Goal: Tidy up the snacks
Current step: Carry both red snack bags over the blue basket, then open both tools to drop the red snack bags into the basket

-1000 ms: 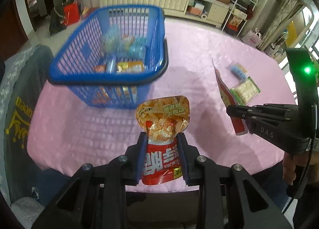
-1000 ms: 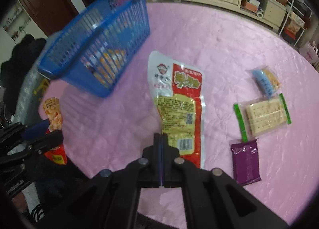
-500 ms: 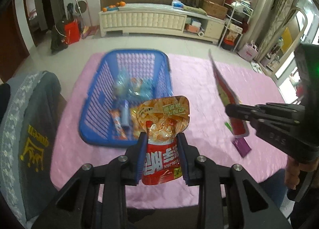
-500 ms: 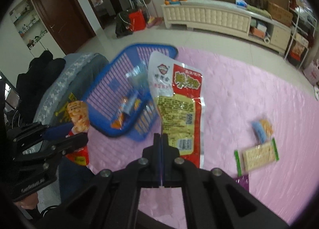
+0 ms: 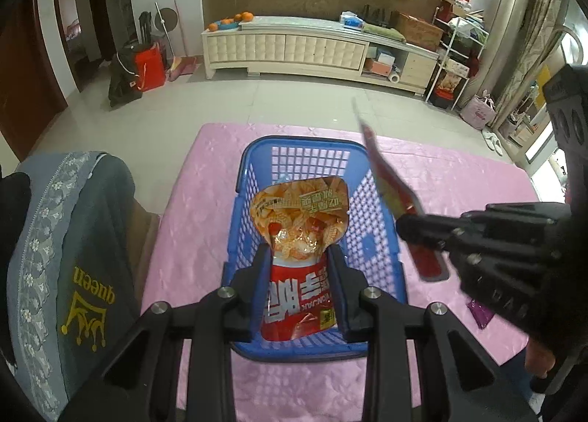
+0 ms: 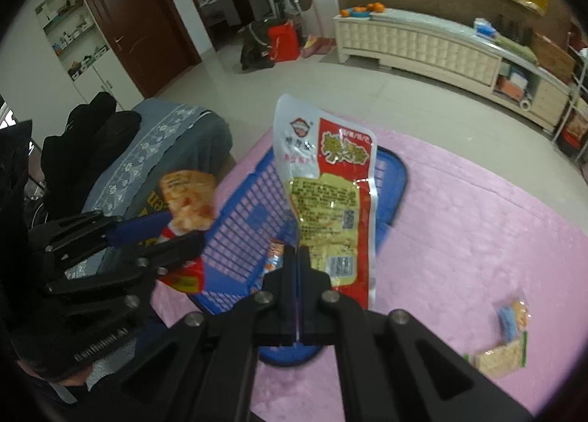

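Both grippers (image 5: 299, 275) (image 6: 297, 275) clamp snack packs (image 5: 301, 234) (image 6: 327, 197) – over basket (image 5: 242, 179).

glossy foil snack pouch (image 5: 301, 234) | blue plastic lattice basket (image 5: 308, 157) | pink satiny embossed tablecloth (image 5: 205, 208)

left claw (image 5: 299, 271) gripping orange pouch (image 5: 299, 238), blue basket (image 5: 242, 179)

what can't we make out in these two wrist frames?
- Basket contents: left wrist view, hidden behind the orange pouch in the left gripper.
- Basket floor: right wrist view, mostly covered by the red-white pack and right gripper.
- Purple packet: left wrist view, mostly behind the right gripper.
- Cracker packs: right wrist view, too small and blurred to read.
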Tool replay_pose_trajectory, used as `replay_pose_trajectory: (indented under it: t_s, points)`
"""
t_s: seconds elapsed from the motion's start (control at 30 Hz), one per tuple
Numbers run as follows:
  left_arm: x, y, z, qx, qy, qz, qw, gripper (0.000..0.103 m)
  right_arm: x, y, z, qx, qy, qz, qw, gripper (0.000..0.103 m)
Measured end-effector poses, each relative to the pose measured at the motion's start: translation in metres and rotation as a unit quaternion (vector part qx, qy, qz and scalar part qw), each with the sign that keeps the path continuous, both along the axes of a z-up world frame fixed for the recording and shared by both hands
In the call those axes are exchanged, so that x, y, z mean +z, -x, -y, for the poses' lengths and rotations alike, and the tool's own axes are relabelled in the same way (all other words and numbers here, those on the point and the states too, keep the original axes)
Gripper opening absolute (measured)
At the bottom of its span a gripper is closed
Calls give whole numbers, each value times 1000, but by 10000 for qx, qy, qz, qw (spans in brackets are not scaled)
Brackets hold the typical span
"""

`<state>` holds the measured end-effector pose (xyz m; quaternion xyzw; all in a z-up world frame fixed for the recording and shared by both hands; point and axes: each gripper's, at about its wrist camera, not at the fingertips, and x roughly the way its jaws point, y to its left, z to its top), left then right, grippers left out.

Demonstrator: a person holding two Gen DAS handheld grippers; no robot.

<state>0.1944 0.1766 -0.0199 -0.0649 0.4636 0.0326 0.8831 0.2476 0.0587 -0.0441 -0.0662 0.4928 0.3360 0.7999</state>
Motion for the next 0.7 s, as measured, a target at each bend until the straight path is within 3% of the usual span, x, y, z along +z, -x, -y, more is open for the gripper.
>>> replay_pose_trajectory:
  t_s: [0.47, 0.6, 0.7]
  points:
    - [-50, -49, -29, -103, 271, -468, 9985, 30, -46, -45, -23, -218, 427, -494, 9976, 2]
    - [-56, -55, -31, -133, 297, -452, 9984, 39, -53, -51, -23, -283, 555, -504, 9968, 4]
    - [-57, -52, -33, -5, 265, -407, 9988, 48, -51, -53, -17, -373, 552, -309, 9973, 16]
